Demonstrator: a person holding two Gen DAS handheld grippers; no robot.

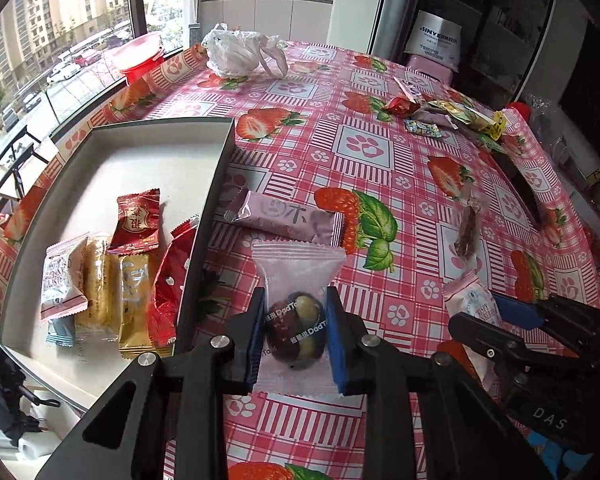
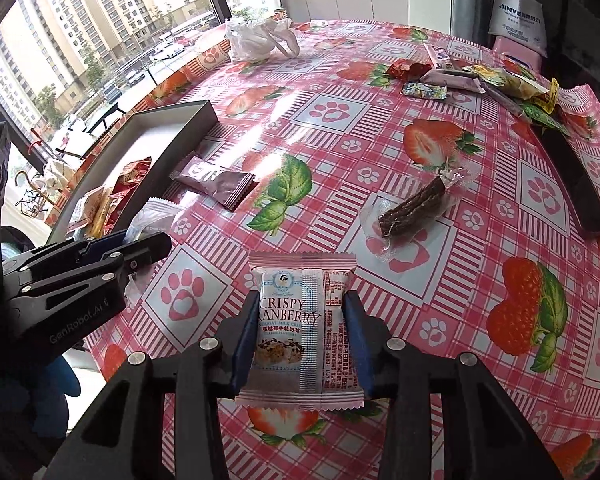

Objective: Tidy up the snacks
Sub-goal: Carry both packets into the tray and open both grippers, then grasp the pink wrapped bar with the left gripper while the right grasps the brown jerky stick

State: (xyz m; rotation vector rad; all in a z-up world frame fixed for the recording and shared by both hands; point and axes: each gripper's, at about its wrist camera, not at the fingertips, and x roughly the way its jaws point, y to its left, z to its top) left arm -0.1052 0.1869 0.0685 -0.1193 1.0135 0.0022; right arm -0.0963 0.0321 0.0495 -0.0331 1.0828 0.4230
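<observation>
My left gripper (image 1: 296,320) is shut on a clear packet with a dark round candy (image 1: 296,328), held just right of the grey box (image 1: 216,184). The box holds several snacks (image 1: 112,276) at its near end. My right gripper (image 2: 302,332) is shut on a pink Crispy Cranberry nougat packet (image 2: 300,328) above the tablecloth; that packet also shows in the left wrist view (image 1: 474,308). A mauve bar packet (image 1: 288,218) lies beside the box wall, also in the right wrist view (image 2: 216,182). A brown stick in clear wrap (image 2: 414,206) lies mid-table.
A pile of loose snacks (image 2: 480,78) lies at the far right of the strawberry tablecloth (image 2: 340,120). A crumpled white plastic bag (image 1: 240,54) sits at the far edge. A red container (image 1: 138,54) stands by the window. A dark flat object (image 2: 576,184) lies at the right.
</observation>
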